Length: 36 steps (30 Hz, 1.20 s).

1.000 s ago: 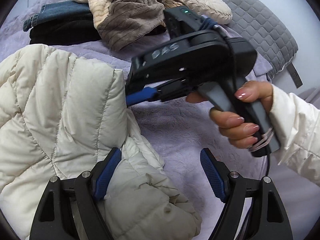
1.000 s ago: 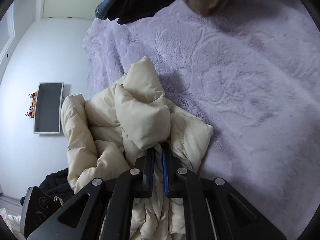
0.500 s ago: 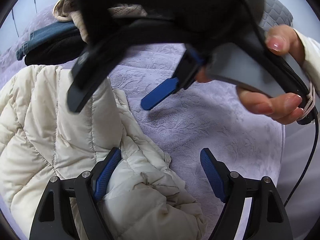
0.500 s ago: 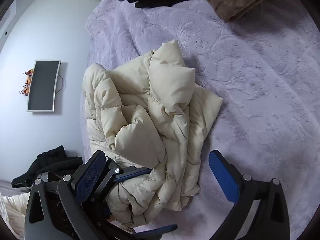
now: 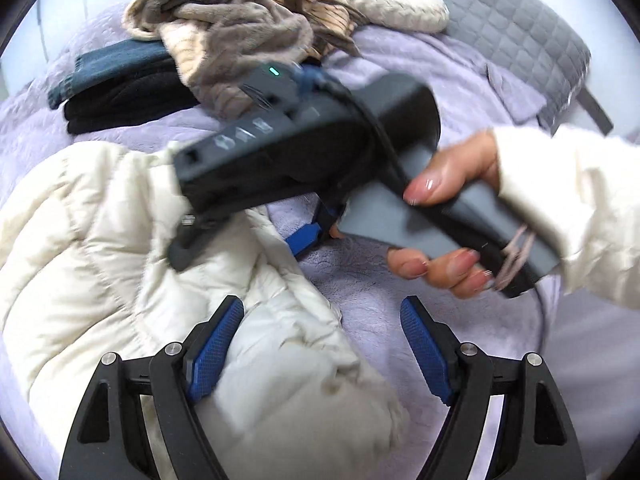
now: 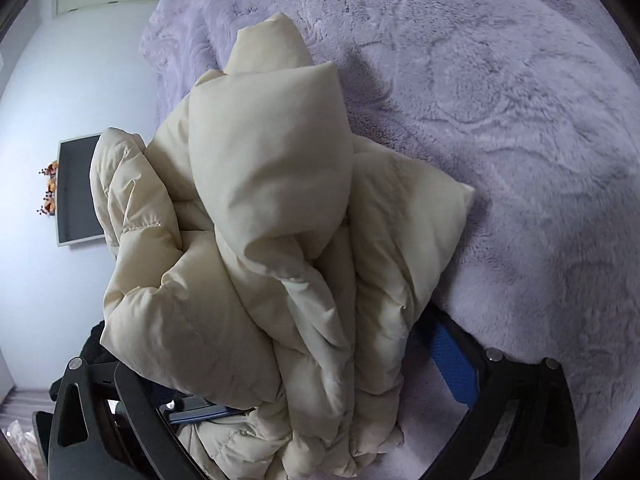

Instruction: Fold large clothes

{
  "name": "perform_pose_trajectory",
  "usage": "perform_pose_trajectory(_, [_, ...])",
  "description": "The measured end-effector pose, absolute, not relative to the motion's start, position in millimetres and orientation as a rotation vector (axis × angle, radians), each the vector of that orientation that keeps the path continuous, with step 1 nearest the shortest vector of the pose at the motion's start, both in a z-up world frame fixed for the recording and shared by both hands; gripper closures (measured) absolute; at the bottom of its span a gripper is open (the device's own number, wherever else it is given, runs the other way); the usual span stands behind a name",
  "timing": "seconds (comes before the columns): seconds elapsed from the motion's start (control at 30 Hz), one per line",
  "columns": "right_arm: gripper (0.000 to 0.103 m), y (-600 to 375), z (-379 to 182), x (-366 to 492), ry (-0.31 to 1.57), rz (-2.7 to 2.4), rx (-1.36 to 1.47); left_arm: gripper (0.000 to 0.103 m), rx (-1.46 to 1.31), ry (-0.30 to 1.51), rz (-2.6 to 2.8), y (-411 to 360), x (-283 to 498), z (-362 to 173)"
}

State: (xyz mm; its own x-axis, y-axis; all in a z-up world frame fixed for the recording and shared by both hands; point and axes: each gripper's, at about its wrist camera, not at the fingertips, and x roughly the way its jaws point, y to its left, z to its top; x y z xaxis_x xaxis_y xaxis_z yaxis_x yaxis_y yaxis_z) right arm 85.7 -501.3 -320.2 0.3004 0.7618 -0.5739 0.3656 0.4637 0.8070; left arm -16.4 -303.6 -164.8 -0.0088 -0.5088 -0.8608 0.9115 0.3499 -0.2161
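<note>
Jaws of the right gripper (image 6: 304, 364) have just been opening around the cream puffer jacket (image 6: 276, 208), unclamped; left gripper (image 5: 320, 354) jaws are released. Best to grip its edge beside the bed (image 6: 500, 100), then fold flat.

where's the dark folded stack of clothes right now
In the left wrist view the dark folded stack lies upper left on the lilac bed cover, beyond the cream puffer jacket and partly under the brown fleece heap.

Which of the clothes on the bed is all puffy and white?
The cream quilted jacket, lying right by the left gripper. The others, piled farther back, are flat dark folded clothes and fuzzy brown ones.
</note>
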Motion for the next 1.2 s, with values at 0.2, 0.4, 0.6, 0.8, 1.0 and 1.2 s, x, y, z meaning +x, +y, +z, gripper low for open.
perform_pose_trajectory(0.2, [0.000, -499, -323, 82, 1.295, 0.352, 1.118, 0.022, 0.285, 1.115, -1.117, -243, 30, -125])
perform_pose_trajectory(0.4, [0.000, -497, -323, 65, 1.281, 0.358, 1.112, 0.022, -0.062, 1.229, -0.905, -144, 110, -121])
perform_pose_trajectory(0.6, [0.000, -495, -324, 59, 1.278, 0.356, 1.103, 0.022, -0.393, 1.417, -0.898, -96, 161, -195])
perform_pose_trajectory(0.8, [0.000, -489, -322, 53, 1.266, 0.355, 1.102, 0.022, -0.491, 1.481, -0.980, -119, 172, -245])
perform_pose_trajectory(1.0, [0.000, -485, -320, 49, 1.266, 0.328, 1.103, 0.009, -0.340, 1.464, -0.940, -164, 161, -253])
perform_pose_trajectory(1.2, [0.000, -477, -311, 44, 1.264, 0.267, 1.115, 0.009, -0.147, 1.422, -0.828, -195, 146, -241])
